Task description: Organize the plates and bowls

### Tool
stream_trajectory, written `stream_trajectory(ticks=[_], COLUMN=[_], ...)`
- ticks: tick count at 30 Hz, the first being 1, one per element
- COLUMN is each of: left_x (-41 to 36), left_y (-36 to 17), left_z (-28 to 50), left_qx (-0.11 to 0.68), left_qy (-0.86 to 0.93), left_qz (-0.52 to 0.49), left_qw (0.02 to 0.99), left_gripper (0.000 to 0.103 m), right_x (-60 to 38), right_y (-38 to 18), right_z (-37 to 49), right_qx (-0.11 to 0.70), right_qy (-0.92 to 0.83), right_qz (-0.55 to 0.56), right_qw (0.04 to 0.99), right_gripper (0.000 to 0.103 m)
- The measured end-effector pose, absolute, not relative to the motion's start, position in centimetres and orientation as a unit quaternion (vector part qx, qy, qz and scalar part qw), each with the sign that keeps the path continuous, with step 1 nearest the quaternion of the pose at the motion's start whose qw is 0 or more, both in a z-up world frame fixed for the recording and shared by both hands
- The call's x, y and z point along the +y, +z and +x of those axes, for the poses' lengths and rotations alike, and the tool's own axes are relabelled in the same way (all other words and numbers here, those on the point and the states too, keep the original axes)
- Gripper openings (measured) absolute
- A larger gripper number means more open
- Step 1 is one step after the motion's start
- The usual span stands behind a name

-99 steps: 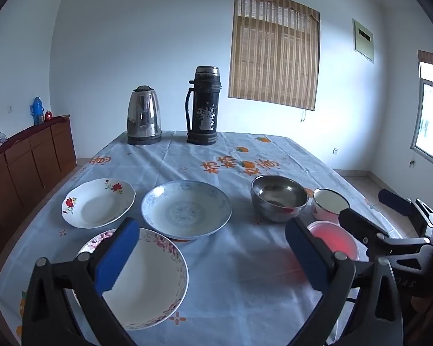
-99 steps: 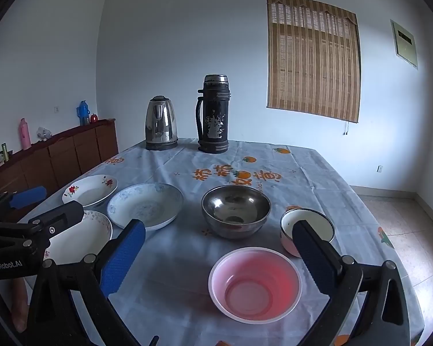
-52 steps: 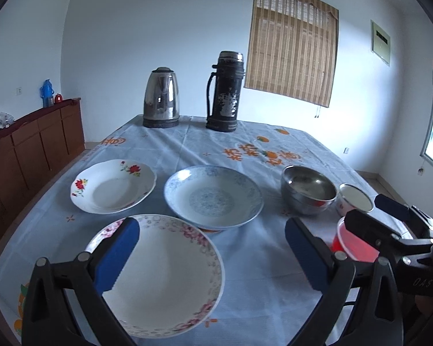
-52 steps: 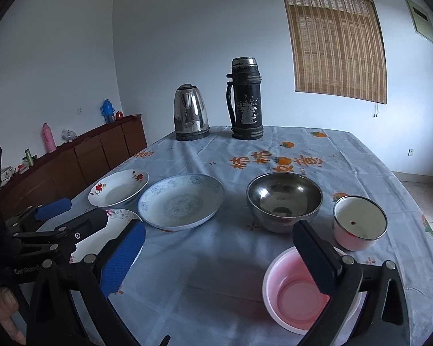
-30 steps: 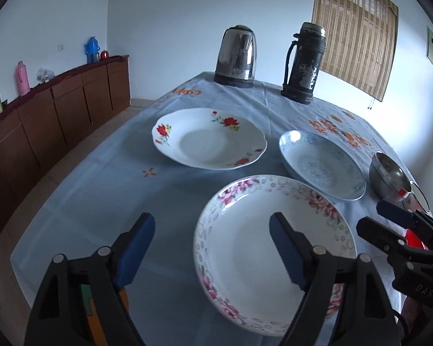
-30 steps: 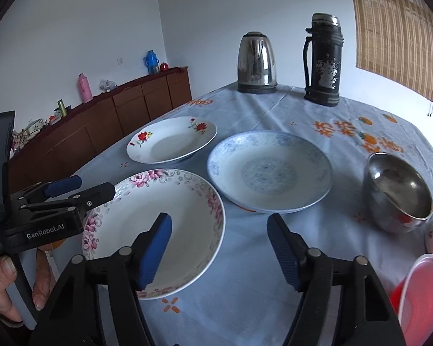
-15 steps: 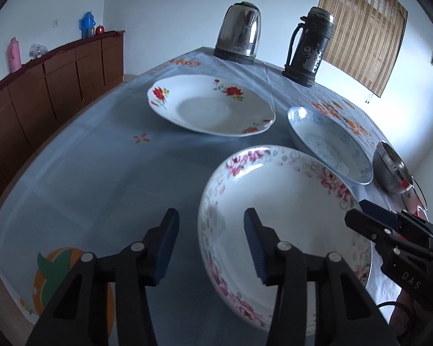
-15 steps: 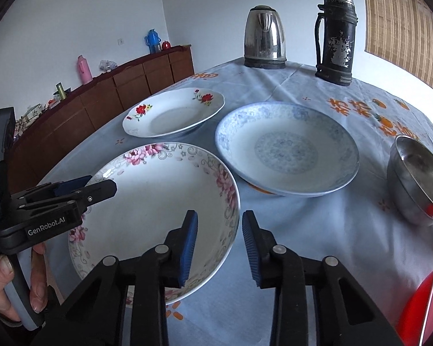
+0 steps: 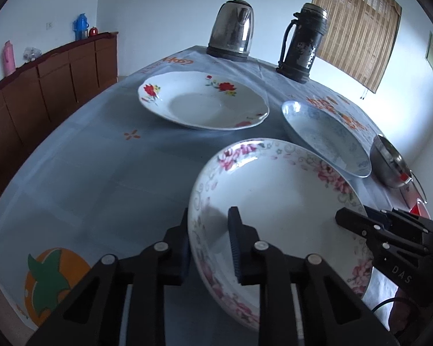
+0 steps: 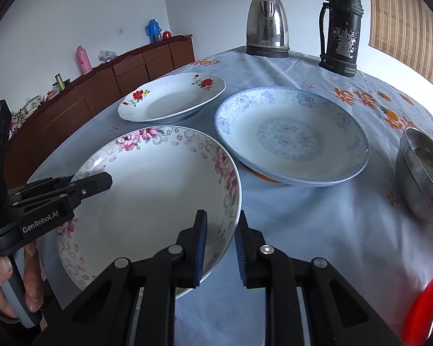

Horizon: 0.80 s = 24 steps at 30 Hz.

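A white plate with a pink flower rim (image 9: 277,190) (image 10: 147,190) lies nearest on the blue tablecloth. My left gripper (image 9: 209,248) is closed down on its left rim, one jaw outside and one inside. My right gripper (image 10: 220,248) is closed down on its right rim the same way. Behind it lie a white plate with red flowers (image 9: 202,103) (image 10: 173,98) and a blue patterned plate (image 9: 326,138) (image 10: 291,135). A steel bowl (image 9: 389,161) (image 10: 424,173) stands to the right. A red bowl (image 10: 427,308) shows at the lower right edge.
A steel kettle (image 9: 231,31) (image 10: 267,26) and a dark thermos flask (image 9: 303,43) (image 10: 339,28) stand at the far end of the table. A brown sideboard (image 9: 43,86) (image 10: 101,86) with bottles runs along the left wall.
Both grippers have moved left to the pink flower plate and narrowed from wide open until their jaws clamp its opposite rims. The plate looks slightly raised.
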<state>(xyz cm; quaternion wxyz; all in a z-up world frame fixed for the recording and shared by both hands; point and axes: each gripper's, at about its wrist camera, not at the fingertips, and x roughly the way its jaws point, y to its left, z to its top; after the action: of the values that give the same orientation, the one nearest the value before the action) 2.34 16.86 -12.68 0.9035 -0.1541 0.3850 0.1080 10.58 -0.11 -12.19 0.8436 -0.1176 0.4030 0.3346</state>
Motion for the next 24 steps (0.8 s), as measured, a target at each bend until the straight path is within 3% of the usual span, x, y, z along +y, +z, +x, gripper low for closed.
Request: stream_trajectory(ticks=[24], left_x=[15.8], left_y=[-11.1], left_z=[2.5], left_qx=[0.364], left_qy=[0.114], left_qz=[-0.139], left_qw=[0.914], left_gripper=[0.021], right_x=[-1.2], right_y=[-11.0], right_z=[10.6], right_qx=[0.383], right_qy=[0.347], right_qz=[-0.110], right_qw=[0.849], right_gripper=[0.020])
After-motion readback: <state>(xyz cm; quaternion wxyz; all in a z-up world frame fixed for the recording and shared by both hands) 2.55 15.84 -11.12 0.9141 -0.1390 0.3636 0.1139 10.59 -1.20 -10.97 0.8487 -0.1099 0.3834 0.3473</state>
